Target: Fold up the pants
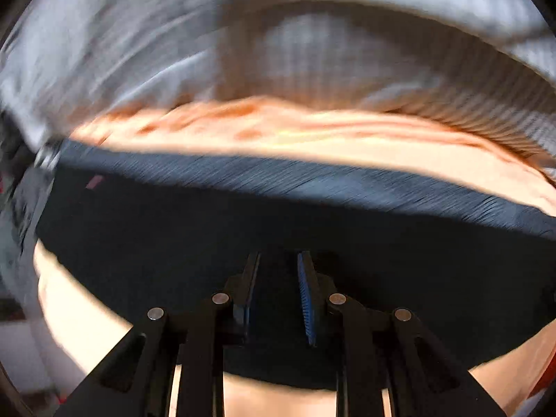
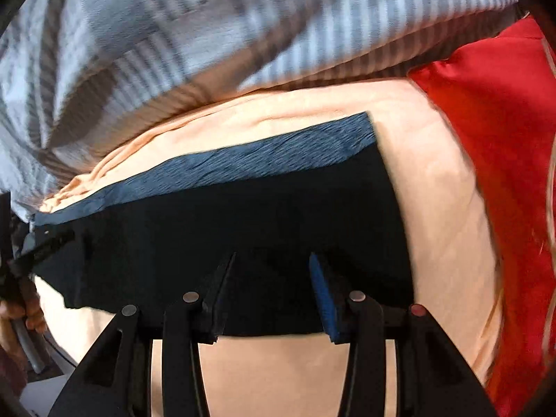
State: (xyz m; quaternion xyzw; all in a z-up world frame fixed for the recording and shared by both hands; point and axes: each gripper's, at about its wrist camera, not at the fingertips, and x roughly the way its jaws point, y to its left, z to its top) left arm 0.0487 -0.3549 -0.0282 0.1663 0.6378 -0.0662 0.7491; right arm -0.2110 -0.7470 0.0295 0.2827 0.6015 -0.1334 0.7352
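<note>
Pants (image 2: 243,226) lie folded flat on the peach sheet (image 2: 434,208); I keep my right gripper (image 2: 271,271) spread, gripping nothing, while my left gripper (image 1: 278,267) stands narrow, its hold on the cloth unclear.

Dark matt cloth, the pants (image 2: 226,229), with a finely ribbed blue-grey waistband (image 2: 243,163) across the middle of the frame. Under them a soft, smooth peach bedsheet (image 2: 441,229), lightly creased. Upper left, a striped grey-and-white woven cover (image 2: 156,34), puckered in texture. At right, red cloth (image 2: 497,121) with a slight sheen. The right gripper (image 2: 272,278) is matt black plastic with small round metal pins and a ridged blue pad; the left gripper (image 1: 278,278) looks the same.
</note>
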